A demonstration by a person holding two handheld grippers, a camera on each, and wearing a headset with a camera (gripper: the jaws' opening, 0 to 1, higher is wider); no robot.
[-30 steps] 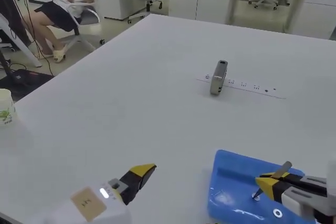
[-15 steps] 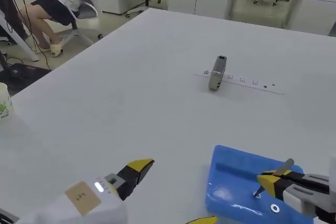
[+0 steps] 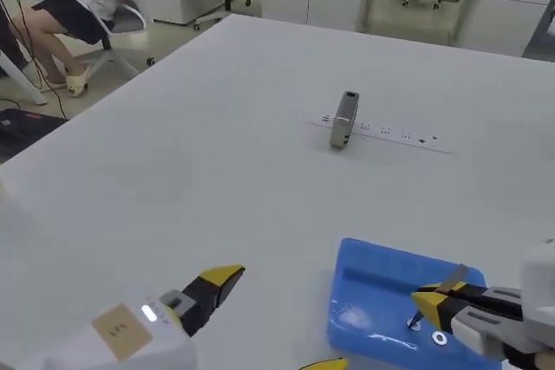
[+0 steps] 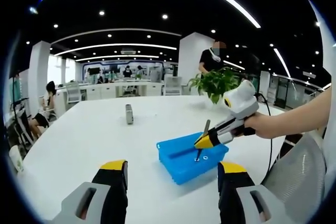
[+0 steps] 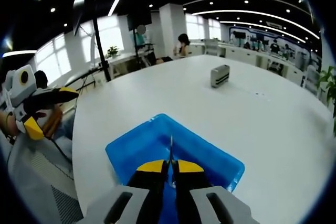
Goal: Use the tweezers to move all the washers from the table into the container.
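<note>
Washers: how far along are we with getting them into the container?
Done: one washer lies in the blue container. In hand: the right tool is shut on the tweezers, tips down inside the container; whether they grip a washer is too small to tell. The left tool hangs open, idle. Left: the white table around the container looks bare, so likely little remains.

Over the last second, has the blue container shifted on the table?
No. The blue container keeps the same offset from the grey box beyond it. The whole head view slid left, so the camera moved.
</note>
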